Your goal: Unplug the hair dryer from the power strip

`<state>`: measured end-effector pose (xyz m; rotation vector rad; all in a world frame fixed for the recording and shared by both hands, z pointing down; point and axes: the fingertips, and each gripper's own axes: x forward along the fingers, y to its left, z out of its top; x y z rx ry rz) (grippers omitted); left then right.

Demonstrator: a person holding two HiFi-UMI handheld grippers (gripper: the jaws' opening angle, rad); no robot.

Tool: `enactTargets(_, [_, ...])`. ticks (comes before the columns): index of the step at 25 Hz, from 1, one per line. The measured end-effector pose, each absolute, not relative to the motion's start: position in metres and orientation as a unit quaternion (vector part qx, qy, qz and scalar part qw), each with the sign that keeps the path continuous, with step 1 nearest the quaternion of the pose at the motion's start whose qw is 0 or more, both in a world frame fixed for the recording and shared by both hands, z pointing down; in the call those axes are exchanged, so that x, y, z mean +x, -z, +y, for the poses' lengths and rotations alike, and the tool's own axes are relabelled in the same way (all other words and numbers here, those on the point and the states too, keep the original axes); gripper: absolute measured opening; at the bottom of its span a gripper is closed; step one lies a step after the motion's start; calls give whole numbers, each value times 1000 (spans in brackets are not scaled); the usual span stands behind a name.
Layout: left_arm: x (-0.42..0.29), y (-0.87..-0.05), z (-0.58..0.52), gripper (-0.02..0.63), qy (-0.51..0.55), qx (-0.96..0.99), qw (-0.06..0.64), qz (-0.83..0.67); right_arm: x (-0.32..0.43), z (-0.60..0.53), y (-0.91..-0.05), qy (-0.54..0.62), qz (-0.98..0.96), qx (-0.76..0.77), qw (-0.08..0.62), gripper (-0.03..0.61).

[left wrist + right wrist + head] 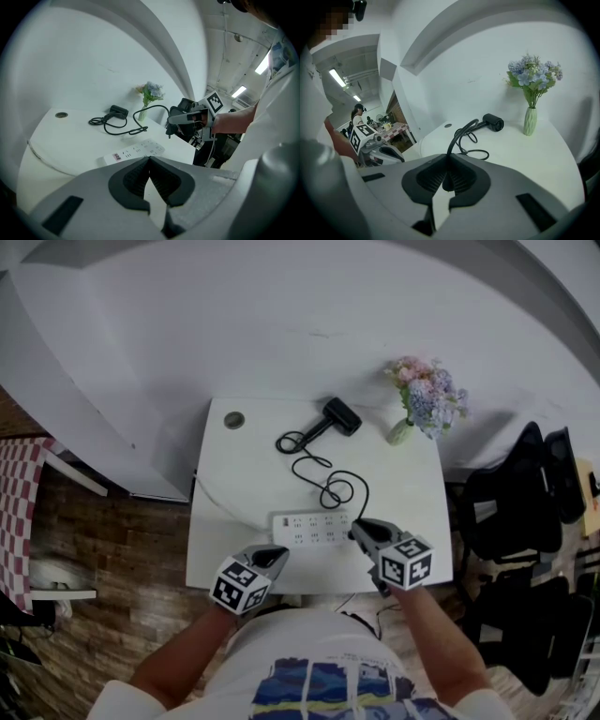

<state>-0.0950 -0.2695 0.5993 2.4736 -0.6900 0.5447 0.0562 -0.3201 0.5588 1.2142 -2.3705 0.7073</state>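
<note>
The black hair dryer (337,415) lies at the back of the white table (225,521), its cord (330,486) looping toward me. The white power strip (311,528) lies near the front edge. My right gripper (359,530) is just right of the strip, shut on the dryer's plug (170,127). In the left gripper view the plug hangs in the air, clear of the strip (133,151). In the right gripper view the cord (457,136) rises from between the shut jaws (449,159). My left gripper (279,555) hovers at the table's front edge, shut and empty (149,160).
A vase of flowers (427,399) stands at the table's back right corner. A round cable hole (233,420) sits at the back left. Black chairs (525,512) stand right of the table, a checked table (23,502) to the left. A white wall curves behind.
</note>
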Motion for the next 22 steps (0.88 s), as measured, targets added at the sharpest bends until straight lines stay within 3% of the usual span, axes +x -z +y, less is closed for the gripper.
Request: enactTargets(22, [-84, -599, -268, 3, -205, 910, 254, -255, 73, -315, -562, -257, -842, 436, 187, 20])
